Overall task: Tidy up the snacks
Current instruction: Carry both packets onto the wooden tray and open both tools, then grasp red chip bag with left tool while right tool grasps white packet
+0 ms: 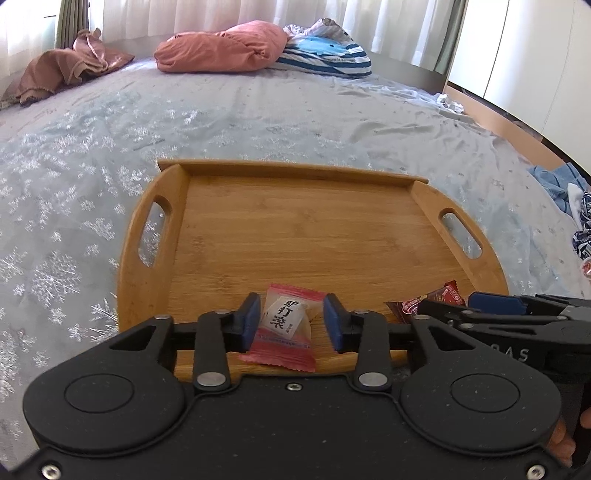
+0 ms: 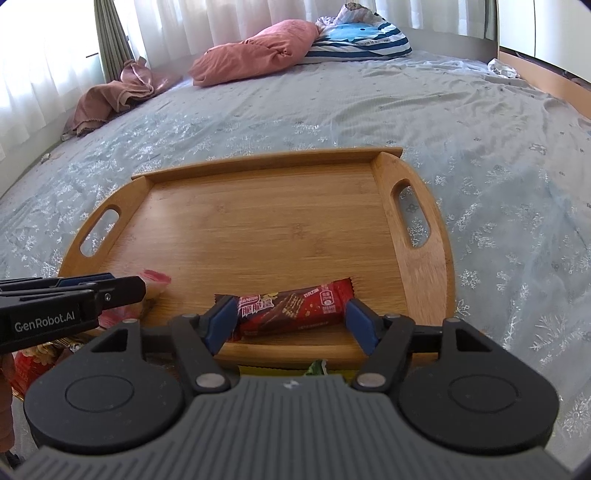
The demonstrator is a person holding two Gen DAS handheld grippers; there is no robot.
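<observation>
A bamboo tray (image 1: 306, 236) with a cut-out handle at each end lies on a pale blue bedsheet (image 1: 92, 155) patterned with snowflakes, and both snacks sit on its near edge. The left gripper (image 1: 291, 321) stands open around a pink-and-white candy packet (image 1: 284, 325) printed with black characters; a gap shows between each blue pad and the wrapper, so the packet lies flat on the wood, partly over the tray's near rim, and is not squeezed. To its right, the right gripper (image 2: 291, 321) is spread wide about a red-and-brown wafer bar (image 2: 291, 310) that lies crosswise on the tray floor near the right handle; the left pad is at or just beside the bar's end, the right pad stands clear of it. In the right wrist view the left gripper enters from the left, close beside the other. Far across the bed lie a salmon pink pillow (image 1: 221, 48), a blue-and-white striped cushion (image 1: 325, 55) and a crumpled brown cloth (image 1: 66, 70), with white curtains (image 1: 221, 14) behind
</observation>
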